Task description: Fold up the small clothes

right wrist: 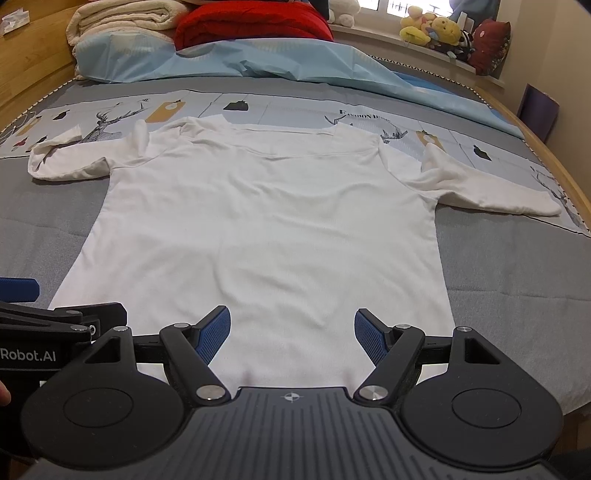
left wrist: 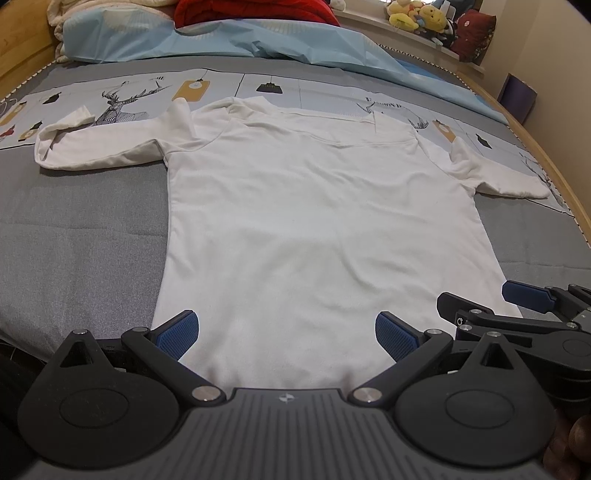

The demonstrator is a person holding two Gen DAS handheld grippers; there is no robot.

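Observation:
A white long-sleeved shirt [left wrist: 314, 221] lies spread flat on the bed, collar at the far end, hem near me; it also shows in the right wrist view [right wrist: 266, 229]. Its left sleeve [left wrist: 96, 147] is bent back at the cuff, its right sleeve [left wrist: 495, 173] lies out to the side. My left gripper [left wrist: 287, 334] is open and empty over the hem. My right gripper [right wrist: 291, 332] is open and empty over the hem, just right of the left one; it shows at the right edge of the left wrist view [left wrist: 524, 295].
The grey bedcover [left wrist: 74, 229] has a printed deer band across it. A light blue pillow [left wrist: 221, 40], a red blanket [right wrist: 251, 26] and a cream blanket [right wrist: 125, 18] lie at the headboard. Plush toys [right wrist: 436, 29] sit on the sill. Wooden bed rails [left wrist: 554, 155] run along both sides.

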